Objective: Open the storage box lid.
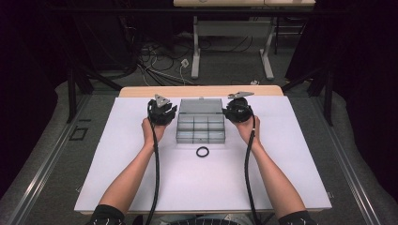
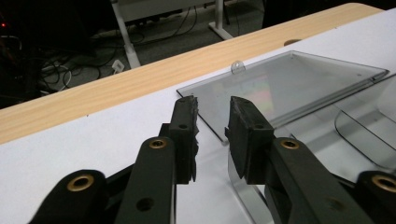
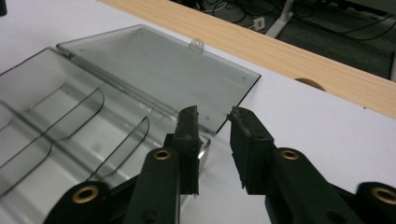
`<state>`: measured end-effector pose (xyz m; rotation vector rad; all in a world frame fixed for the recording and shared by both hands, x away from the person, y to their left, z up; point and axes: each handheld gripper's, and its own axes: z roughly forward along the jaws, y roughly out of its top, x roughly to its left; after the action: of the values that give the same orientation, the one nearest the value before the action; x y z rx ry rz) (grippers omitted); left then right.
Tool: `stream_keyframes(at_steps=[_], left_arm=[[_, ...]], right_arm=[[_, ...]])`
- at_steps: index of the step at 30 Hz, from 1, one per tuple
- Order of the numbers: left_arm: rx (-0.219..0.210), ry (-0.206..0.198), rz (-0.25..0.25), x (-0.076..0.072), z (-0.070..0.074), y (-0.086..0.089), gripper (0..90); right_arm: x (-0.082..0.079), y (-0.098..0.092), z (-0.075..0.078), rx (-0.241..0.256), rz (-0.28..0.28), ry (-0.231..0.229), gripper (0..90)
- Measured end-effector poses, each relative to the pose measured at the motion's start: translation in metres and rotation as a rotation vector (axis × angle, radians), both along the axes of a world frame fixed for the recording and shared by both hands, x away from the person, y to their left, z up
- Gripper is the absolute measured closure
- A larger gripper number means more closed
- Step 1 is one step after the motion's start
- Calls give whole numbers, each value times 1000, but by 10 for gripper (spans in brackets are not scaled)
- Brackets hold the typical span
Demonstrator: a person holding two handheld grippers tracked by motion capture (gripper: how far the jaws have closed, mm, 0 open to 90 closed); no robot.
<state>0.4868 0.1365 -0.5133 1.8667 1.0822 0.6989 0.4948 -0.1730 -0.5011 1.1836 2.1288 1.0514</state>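
Clear compartment box (image 1: 201, 127) already lying open between left gripper (image 1: 162, 112) and right gripper (image 1: 238, 110), lid flat just past slightly parted, empty fingers. Black ring (image 1: 202, 152) near the box, not yet picked up.

Dim room, dark at both sides and along the far edge. Grey floor (image 1: 220, 70) beyond the work table, strewn with tangled cables (image 1: 159, 58) and a small white plug block (image 1: 184, 62). Second table (image 1: 244, 3) at the far end, pale wood top, light grey legs (image 1: 195, 51) on flat feet. Work table: white sheet (image 1: 202, 183) over a light wood top, wood strip (image 1: 202, 91) bare along the far edge. Metal rails (image 1: 37, 173) on the floor, left and right.
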Motion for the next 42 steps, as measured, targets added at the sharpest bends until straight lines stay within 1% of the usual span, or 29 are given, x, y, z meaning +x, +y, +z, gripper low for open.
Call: stream_keyframes(at_steps=[2,3,4,5,7,10,12,14,15,17,18,21,22,23,25,26,27,29,31,32,33,35,36,37,38,39,40,42], left_arm=[[-3,4,-7,-5,1,2,674],[4,2,-11,-8,2,4,655],[5,5,-16,-11,2,5,634],[4,10,-21,-14,3,6,621],[19,15,-35,-20,2,8,588],[36,33,-56,-30,1,11,541],[38,57,-66,-35,0,13,511],[25,72,-69,-39,-1,16,480],[20,71,-69,-42,-1,18,477],[20,86,-73,-46,0,22,449],[9,93,-74,-48,1,24,435],[14,111,-84,-55,1,27,388],[15,117,-89,-58,0,29,384],[8,123,-90,-60,-1,30,376],[8,131,-92,-66,-3,33,352],[1,136,-94,-68,-3,35,345],[10,140,-96,-70,-4,36,341],[15,143,-95,-73,-4,38,320],[6,147,-93,-78,-5,41,308],[16,140,-96,-80,-5,42,299],[24,134,-93,-83,-5,42,290],[59,125,-88,-90,-5,42,248],[82,124,-93,-93,-5,43,237],[92,118,-94,-97,-6,43,228],[103,118,-97,-100,-6,43,218],[105,124,-100,-103,-6,44,208],[108,128,-104,-106,-7,44,197],[114,135,-109,-110,-7,46,176]], right_arm=[[-5,-3,1,-8,14,-7,690],[-8,-3,2,-5,19,4,680],[-11,-5,2,-13,31,2,671],[-13,-6,2,-6,35,10,660],[-19,-7,2,-14,56,11,634],[-27,-8,1,-13,82,20,590],[-32,-8,0,-9,89,27,565],[-37,-8,0,-11,103,31,533],[-39,-8,1,-4,107,33,524],[-44,-9,1,2,119,40,501],[-46,-9,1,6,127,39,488],[-53,-11,0,7,138,56,449],[-55,-11,-1,11,146,53,441],[-58,-12,-2,8,150,59,432],[-63,-14,-3,14,154,77,406],[-64,-15,-5,20,161,73,401],[-67,-16,-5,22,159,74,398],[-70,-16,-6,4,170,75,373],[-75,-18,-6,12,169,83,360],[-77,-18,-5,2,175,104,344],[-79,-18,-7,10,180,93,335],[-84,-19,-7,11,189,95,311],[-87,-19,-7,14,195,107,298],[-90,-20,-7,11,199,109,288],[-92,-20,-8,6,199,99,274],[-94,-21,-8,14,208,100,258],[-97,-22,-8,10,214,112,246],[-102,-23,-8,15,224,110,220]])
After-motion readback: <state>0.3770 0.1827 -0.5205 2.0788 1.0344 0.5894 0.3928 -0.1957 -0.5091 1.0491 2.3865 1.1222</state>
